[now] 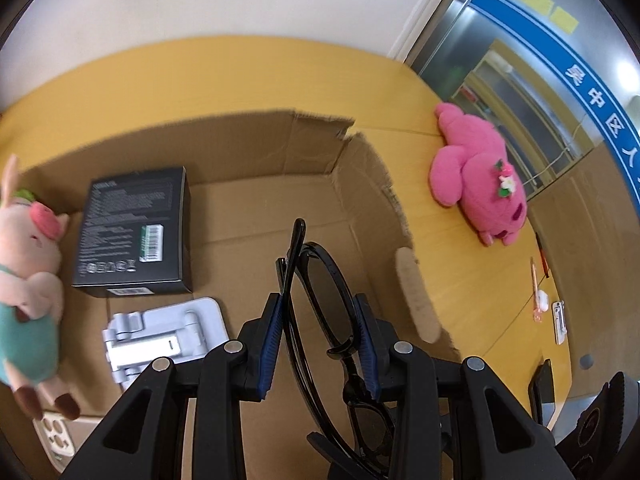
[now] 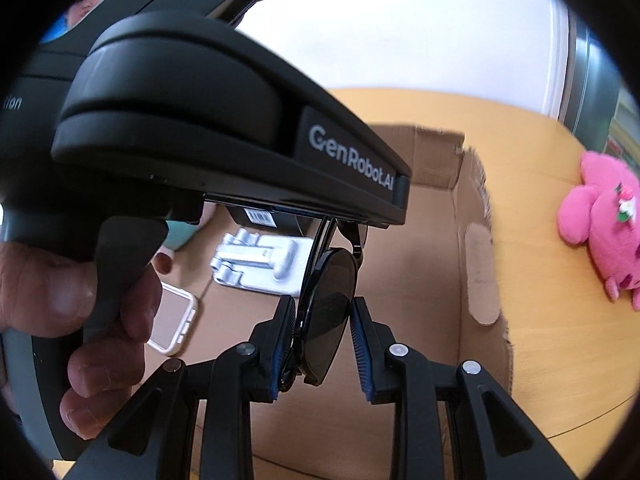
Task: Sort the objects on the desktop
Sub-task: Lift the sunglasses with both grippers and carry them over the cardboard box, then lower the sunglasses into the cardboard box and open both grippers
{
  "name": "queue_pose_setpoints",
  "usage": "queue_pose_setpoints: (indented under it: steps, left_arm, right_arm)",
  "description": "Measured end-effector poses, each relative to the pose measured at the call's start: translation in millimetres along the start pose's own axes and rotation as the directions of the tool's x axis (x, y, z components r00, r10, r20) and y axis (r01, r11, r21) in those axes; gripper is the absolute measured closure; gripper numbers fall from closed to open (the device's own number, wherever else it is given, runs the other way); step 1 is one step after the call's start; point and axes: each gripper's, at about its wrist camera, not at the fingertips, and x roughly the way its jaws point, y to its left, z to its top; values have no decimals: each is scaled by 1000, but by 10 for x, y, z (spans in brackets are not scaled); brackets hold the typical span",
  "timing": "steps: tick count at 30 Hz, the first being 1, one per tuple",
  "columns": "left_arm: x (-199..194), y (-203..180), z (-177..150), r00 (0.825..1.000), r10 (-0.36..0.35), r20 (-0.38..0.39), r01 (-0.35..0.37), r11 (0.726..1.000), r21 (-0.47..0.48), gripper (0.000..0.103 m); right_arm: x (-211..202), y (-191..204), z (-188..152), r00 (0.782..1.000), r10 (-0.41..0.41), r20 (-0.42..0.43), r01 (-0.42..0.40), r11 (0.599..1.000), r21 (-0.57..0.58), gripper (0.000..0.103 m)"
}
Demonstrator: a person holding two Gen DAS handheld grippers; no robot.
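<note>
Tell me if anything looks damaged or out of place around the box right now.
The cardboard box has a ragged, torn far corner where its walls split apart. A pink plush lies outside it on the desk, unsorted. The black sunglasses sit between the jaws of both the left gripper and the right gripper.

Black sunglasses (image 1: 320, 292); brown cardboard box (image 1: 360, 184); pink plush (image 1: 478, 176); black carton (image 1: 134, 232); yellow table (image 1: 472, 280).
</note>
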Motion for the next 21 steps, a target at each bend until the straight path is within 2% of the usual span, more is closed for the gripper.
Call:
queue_pose_setpoints:
  steps: [9, 21]
  left_arm:
    - [501, 28, -33, 993, -34, -116, 32, 999, -15, 67]
    - [777, -56, -111, 982, -61, -180, 61, 998, -6, 67]
  right_arm:
    - [270, -154, -147, 990, 3, -142, 8, 997, 74, 76]
    - [371, -181, -322, 961, -27, -275, 55, 994, 94, 76]
